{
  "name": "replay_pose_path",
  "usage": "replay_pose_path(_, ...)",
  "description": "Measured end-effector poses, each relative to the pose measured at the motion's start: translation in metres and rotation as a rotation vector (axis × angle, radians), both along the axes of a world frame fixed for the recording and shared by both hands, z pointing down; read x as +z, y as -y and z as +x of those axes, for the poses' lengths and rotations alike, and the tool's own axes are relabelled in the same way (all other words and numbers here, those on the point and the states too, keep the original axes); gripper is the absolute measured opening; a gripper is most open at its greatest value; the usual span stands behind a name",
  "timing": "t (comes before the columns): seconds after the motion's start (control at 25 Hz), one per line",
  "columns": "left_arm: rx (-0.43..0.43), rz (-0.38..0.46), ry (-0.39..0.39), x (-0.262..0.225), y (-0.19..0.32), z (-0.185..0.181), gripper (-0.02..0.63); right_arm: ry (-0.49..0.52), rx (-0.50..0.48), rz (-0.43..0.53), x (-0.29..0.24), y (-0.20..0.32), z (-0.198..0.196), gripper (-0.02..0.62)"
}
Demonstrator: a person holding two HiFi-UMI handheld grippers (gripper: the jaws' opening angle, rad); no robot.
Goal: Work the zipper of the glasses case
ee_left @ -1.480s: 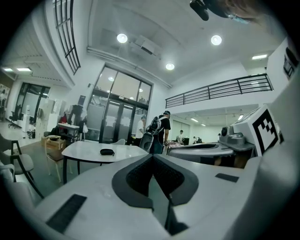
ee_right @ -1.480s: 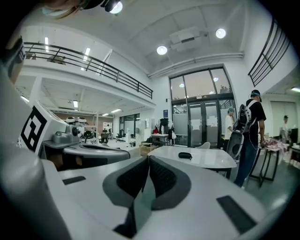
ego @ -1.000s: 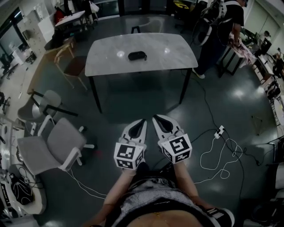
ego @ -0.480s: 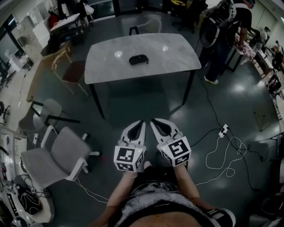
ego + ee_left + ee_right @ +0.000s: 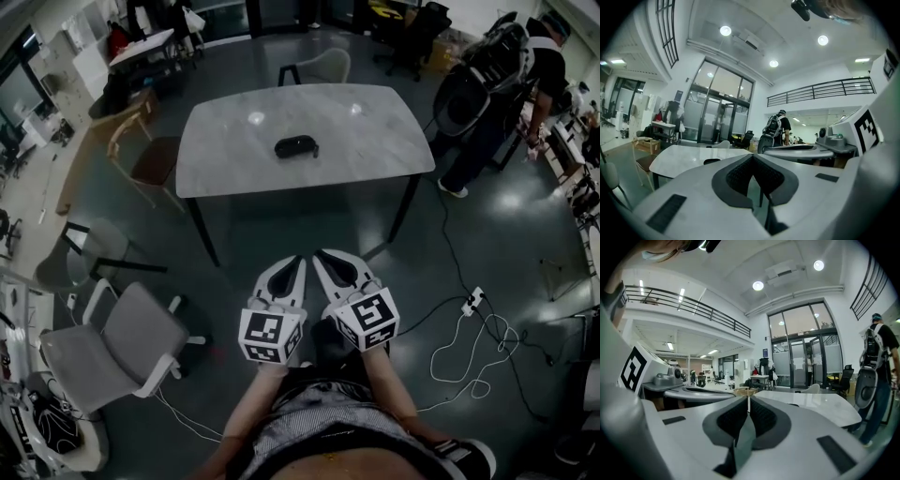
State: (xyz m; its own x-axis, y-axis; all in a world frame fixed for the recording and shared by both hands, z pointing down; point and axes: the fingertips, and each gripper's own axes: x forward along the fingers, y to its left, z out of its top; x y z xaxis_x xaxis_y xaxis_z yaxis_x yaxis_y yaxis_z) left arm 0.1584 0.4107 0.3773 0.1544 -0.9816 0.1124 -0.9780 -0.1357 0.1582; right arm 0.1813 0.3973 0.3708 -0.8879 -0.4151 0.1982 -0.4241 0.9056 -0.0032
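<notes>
The glasses case [image 5: 296, 146] is a small dark oval lying closed near the middle of the pale marble-look table [image 5: 375, 122], well apart from both of our grippers. That table is the biggest thing ahead of us, standing on thin dark legs on the glossy grey floor [image 5: 281, 220]. To its right a person wearing a backpack [image 5: 497, 84] stands facing away. On our left a grey office chair [image 5: 131, 333] sits near us, a wooden chair [image 5: 141, 141] stands at the table's left end, and a light armchair [image 5: 328, 64] stands behind the far edge.

We hold our two grippers side by side over the floor, short of the table and pointing toward it. The left gripper [image 5: 298, 260] has its jaws pressed fully together, and its own view shows nothing between the dark pads [image 5: 740, 176]. The right gripper [image 5: 321, 255] has its tips meeting, with only a thin slit lower down between its pads [image 5: 761, 416], and it holds nothing either.

A white power strip [image 5: 473, 300] with a looped white cable [image 5: 469, 349] lies on the floor to our right.
</notes>
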Motion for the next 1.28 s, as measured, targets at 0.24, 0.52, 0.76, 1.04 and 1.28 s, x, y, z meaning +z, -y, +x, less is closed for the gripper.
replay_pose_path(0.24, -0.052, 0.008, 0.018, -0.012, 0.061, -0.018, -0.003, 0.011, -0.037, 0.019, -0.011, 0.063, -0.02, 0.066)
replay_pose_path(0.52, -0.119, 0.003, 0.028, -0.012, 0.112, -0.032, -0.003, -0.011, -0.116, 0.031, -0.009, 0.111, -0.032, 0.066)
replay_pose_path(0.76, -0.14, -0.029, 0.012, -0.001, 0.135, -0.035, -0.003, -0.023, -0.123, 0.031, -0.003, 0.143, -0.029, 0.066)
replay_pose_path(1.04, -0.137, -0.056, -0.011, 0.007, 0.159, -0.044, -0.003, -0.034, -0.115, -0.015, 0.004, 0.167, -0.032, 0.066)
replay_pose_path(1.28, -0.102, -0.068, -0.023, 0.013, 0.191, -0.063, -0.003, -0.033, -0.074, -0.026, 0.008, 0.198, -0.05, 0.065)
